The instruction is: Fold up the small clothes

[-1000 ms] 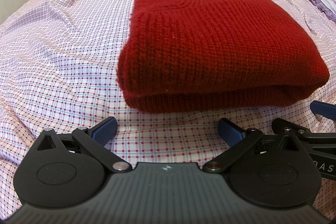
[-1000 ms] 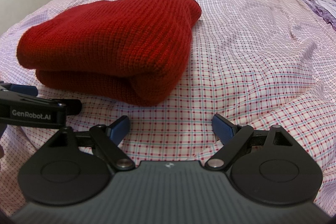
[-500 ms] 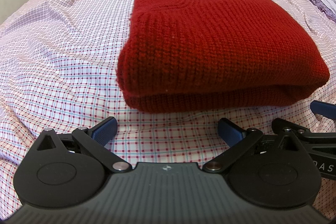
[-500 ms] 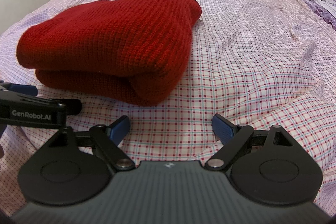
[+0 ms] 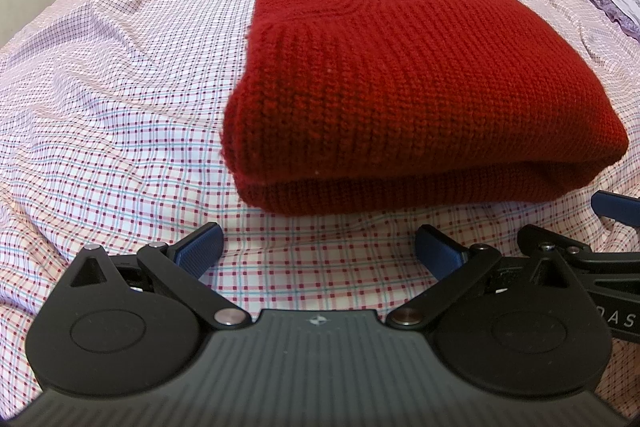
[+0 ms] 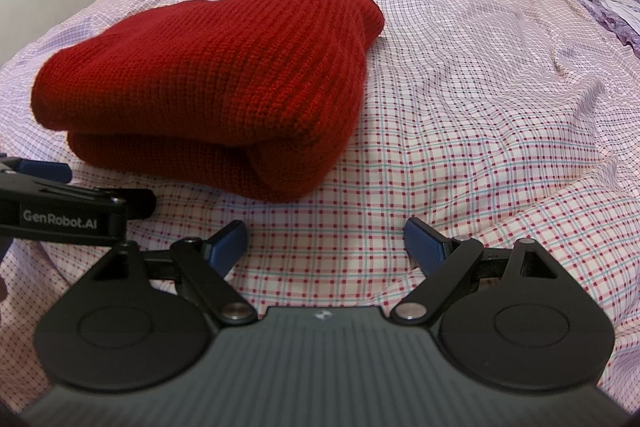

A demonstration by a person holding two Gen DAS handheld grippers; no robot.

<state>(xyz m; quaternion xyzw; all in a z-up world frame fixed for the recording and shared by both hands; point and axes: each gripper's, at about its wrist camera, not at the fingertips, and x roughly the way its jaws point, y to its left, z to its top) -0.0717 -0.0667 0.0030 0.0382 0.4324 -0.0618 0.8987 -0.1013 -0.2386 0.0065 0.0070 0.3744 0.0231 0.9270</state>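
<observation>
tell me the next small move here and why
Probably pull both grippers back and leave it. The red knit sweater already lies folded in stacked layers on the checked bedsheet. The left gripper and right gripper are both open, short of the sweater, holding nothing.

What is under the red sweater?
The folded red sweater lies on a pink checked bedsheet, which shows all around it. Its own lower layer peeks out along the near edge. Anything tucked inside the fold or beneath it is covered, so that cannot be seen.
</observation>
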